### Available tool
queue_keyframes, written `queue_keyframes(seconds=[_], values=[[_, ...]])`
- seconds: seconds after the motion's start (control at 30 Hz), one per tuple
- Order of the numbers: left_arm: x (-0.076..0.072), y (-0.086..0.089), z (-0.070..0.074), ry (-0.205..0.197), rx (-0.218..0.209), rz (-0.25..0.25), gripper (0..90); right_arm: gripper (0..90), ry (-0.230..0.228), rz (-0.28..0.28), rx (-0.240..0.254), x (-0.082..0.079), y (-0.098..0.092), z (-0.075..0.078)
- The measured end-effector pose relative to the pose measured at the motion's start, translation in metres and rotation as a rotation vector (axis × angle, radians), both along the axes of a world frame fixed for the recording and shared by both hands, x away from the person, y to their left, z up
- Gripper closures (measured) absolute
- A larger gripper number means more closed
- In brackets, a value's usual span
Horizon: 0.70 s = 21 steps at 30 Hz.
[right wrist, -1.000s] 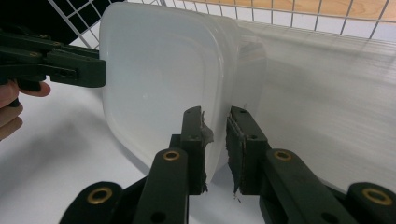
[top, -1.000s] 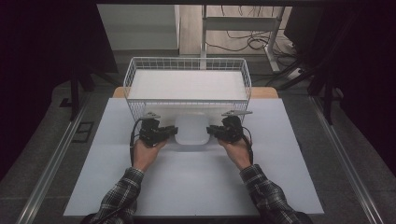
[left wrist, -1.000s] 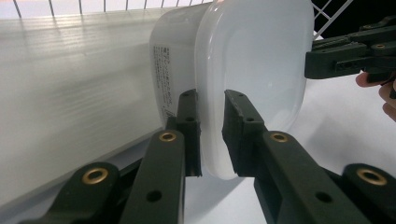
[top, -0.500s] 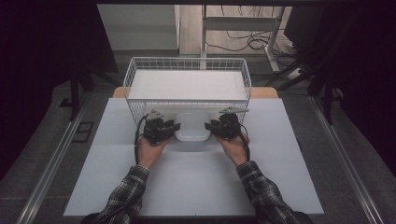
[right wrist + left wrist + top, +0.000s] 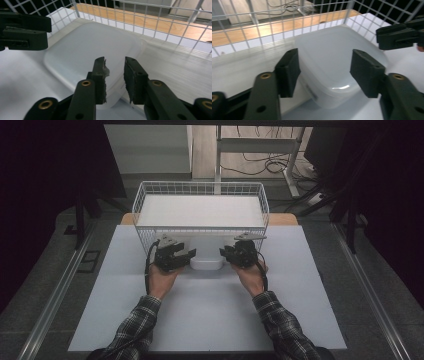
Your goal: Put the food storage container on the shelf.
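**Two grippers flank a white tub at the basket's front**

From above, a white tub [image 5: 207, 263] sits on the pale worktop [image 5: 210, 320] just in front of a white wire basket [image 5: 201, 195]. The left gripper [image 5: 186, 254] is at its left side and the right gripper [image 5: 225, 254] at its right, each held by a hand coming from a plaid sleeve [image 5: 136, 330]. At this range the high view does not tell how the fingers stand.

The left gripper view does: the left gripper [image 5: 324, 72] has its fingers [image 5: 287, 72] spread wide, one on each side of the tub's [image 5: 329, 62] rounded near corner, touching neither side. The other gripper's dark tip enters at upper right. The basket's [image 5: 262, 25] mesh stands just behind the tub.

In the right gripper view, the right gripper [image 5: 114, 80] has its fingers [image 5: 100, 80] close together with a narrow gap. They straddle the tub's [image 5: 92, 47] thin rim. Whether they press it cannot be told. The basket's [image 5: 150, 22] wire runs behind, with wood beyond.
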State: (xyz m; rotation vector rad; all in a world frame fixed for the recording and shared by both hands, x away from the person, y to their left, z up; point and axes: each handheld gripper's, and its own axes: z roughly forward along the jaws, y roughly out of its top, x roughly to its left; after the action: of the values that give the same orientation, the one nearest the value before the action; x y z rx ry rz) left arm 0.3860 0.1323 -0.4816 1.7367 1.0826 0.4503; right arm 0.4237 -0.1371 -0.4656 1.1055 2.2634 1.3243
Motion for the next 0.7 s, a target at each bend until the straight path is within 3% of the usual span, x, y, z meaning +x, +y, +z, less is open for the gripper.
queue_keyframes(seconds=[0.23,0.3,0.4,0.53,0.7], values=[[-0.019,0.002,-0.004,0.01,-0.055,-0.078,25.3,85.5,-0.007,0.057,0.02,-0.013,-0.005,0.004],[-0.025,0.002,-0.006,0.017,-0.043,-0.102,22.5,88.4,-0.008,0.074,0.027,-0.018,-0.007,0.005],[-0.034,0.003,-0.009,-0.008,-0.011,-0.131,18.4,88.9,-0.01,0.096,0.033,-0.025,-0.008,0.006],[-0.05,0.007,-0.012,-0.047,0.025,-0.17,12.3,88.9,-0.027,0.129,0.006,-0.033,-0.008,0.009],[-0.066,0.011,-0.017,-0.038,0.043,-0.204,8.2,88.7,-0.041,0.15,0.0,-0.043,-0.013,0.01]])
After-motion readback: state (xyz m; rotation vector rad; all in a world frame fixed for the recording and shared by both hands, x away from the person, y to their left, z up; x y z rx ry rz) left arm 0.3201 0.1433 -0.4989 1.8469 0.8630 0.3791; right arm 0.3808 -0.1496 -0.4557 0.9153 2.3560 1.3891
